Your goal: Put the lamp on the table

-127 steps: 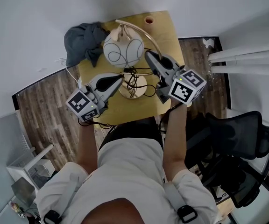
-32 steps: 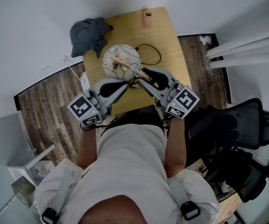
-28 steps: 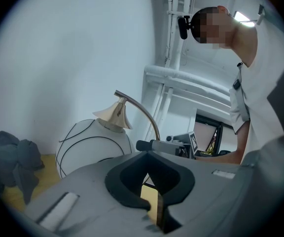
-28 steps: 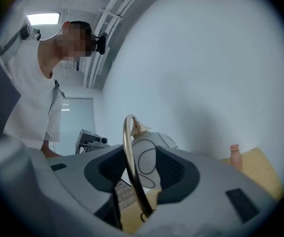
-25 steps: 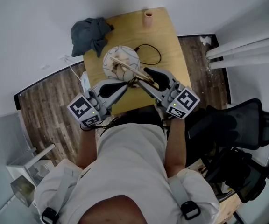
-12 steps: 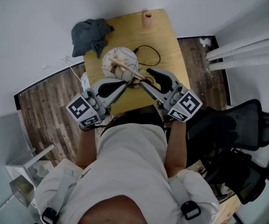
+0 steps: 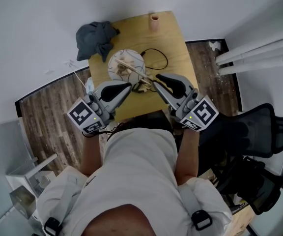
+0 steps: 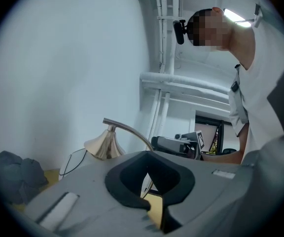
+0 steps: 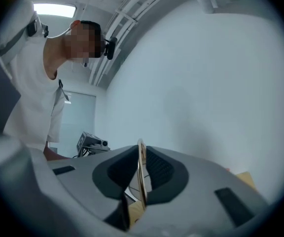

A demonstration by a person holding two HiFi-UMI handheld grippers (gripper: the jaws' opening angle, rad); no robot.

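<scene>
As the right gripper point(image 7: 157, 79), jaws just closing in, pinches the stem point(image 9: 141, 176) of the lamp point(image 7: 127, 64), lift it upright gently, left gripper point(image 7: 127, 86) shut and empty.

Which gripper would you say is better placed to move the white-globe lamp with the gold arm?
Right. The right gripper has just been closing its jaws on the lamp's curved gold arm; the left gripper is shut and empty.

Lamp point(image 7: 124, 63): arm point(image 8: 132, 131) is polished brass-tone metal, glossy, same finish on the cone fitting point(image 8: 102, 144). Shade is white, matt, with thin dark lines. Table point(image 7: 173, 43): pale wood, smooth, low sheen. Cloth point(image 7: 95, 36): grey-blue fabric, crumpled, matt. Floor point(image 7: 48, 107): dark wood planks. Cup point(image 7: 154, 21): matt, terracotta-coloured.
</scene>
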